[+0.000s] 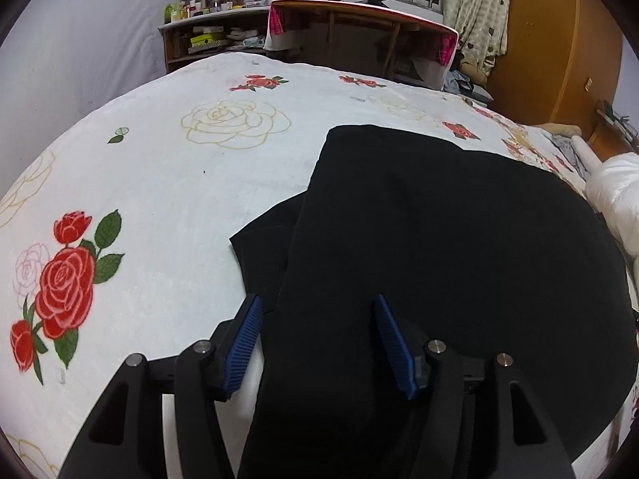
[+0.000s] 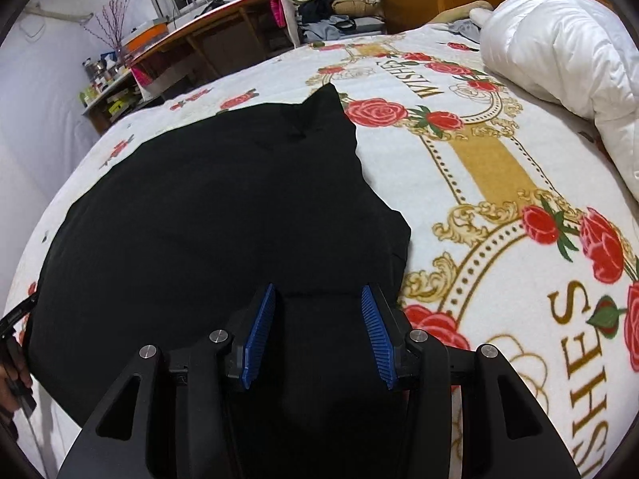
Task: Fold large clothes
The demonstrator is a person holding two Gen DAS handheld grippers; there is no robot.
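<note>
Left tongs point(image 1: 317, 343): blue ribbed pads spread wide, astride the near-left edge of the large black fabric garment point(image 1: 419, 239), nothing pinched; whether the pads touch the cloth, impossible to tell. Right tongs point(image 2: 318, 331): equally parted, poised over the garment's point(image 2: 207, 219) near-right edge, gripping nothing.

Outward from there: garment spread mostly flat on the white rose-printed bed blanket point(image 1: 159, 183), lying toward the near edge of the bed. A narrower flap, perhaps a sleeve or lower layer, poking out on its left side. Far corner on the right side ending in a pointed peak near the gold lettering. White puffy quilted jacket point(image 2: 559, 52) heaped at the far right corner of the bed, well apart from the garment. Beyond the far edge of the bed, a wooden worktop point(image 1: 359, 20) and a cluttered shelf.

Step in hand, judging by the layout: readying a grasp on the two near corners, before a fold away from the person. Next move likely needing both tongs lowered onto the hem, closed on all layers together, then lifted and carried forward evenly to keep the edge straight.

Pose: both tongs side by side, low over the near hem, pointing toward the far edge of the bed, tilted slightly downward.
</note>
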